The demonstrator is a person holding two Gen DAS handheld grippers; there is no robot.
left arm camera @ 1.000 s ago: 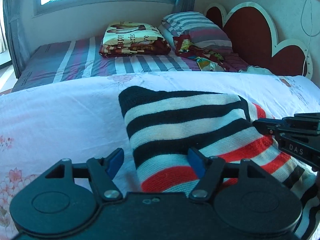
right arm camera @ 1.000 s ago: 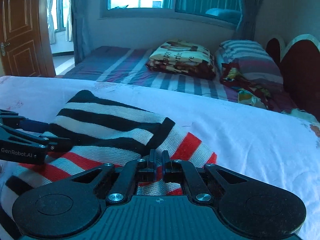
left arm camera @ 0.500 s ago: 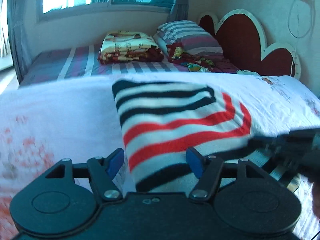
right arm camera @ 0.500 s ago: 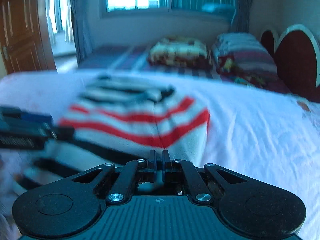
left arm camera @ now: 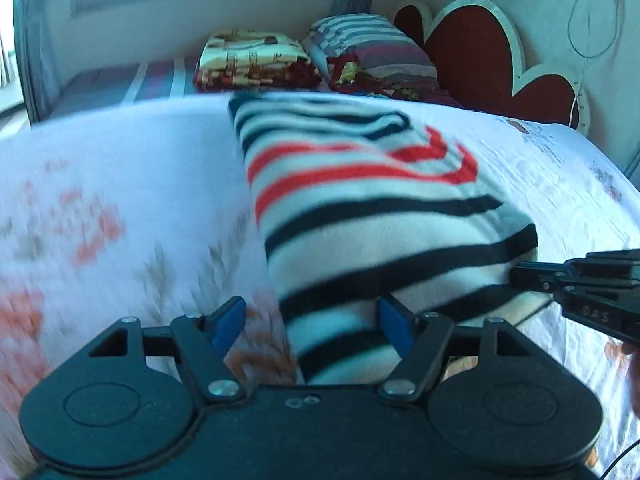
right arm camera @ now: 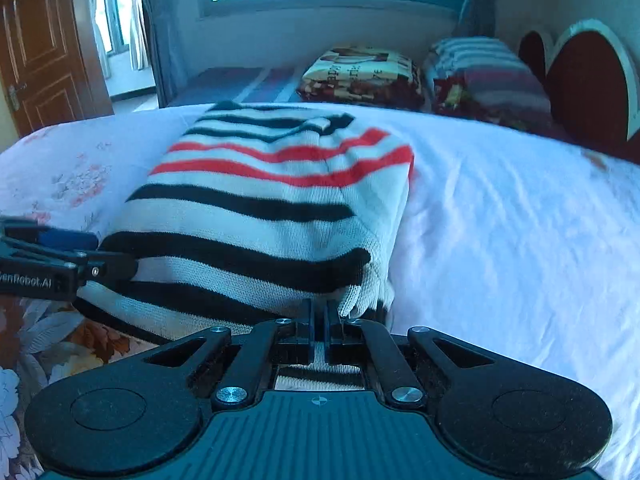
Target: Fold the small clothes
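Note:
A knit sweater (left arm camera: 360,216) with white, black and red stripes lies folded on the white floral bedspread (left arm camera: 120,200); it also shows in the right wrist view (right arm camera: 260,208). My left gripper (left arm camera: 308,322) is open, its blue pads on either side of the sweater's near left edge. My right gripper (right arm camera: 318,320) is shut on the sweater's near right edge. The right gripper shows in the left wrist view (left arm camera: 520,274) at the sweater's right corner. The left gripper shows in the right wrist view (right arm camera: 100,256) at the sweater's left side.
A second bed with a striped sheet (right arm camera: 248,80) stands behind. On it lie a folded patterned blanket (right arm camera: 360,76) and a striped pillow (right arm camera: 484,64). A red heart-shaped headboard (left arm camera: 488,56) is at the right. A wooden door (right arm camera: 40,48) is at the far left.
Both grippers have pulled back toward me with the sweater. The near part has been drawn out, so more black-striped rows show in front of the red ones. The left gripper stays open, the right shut.

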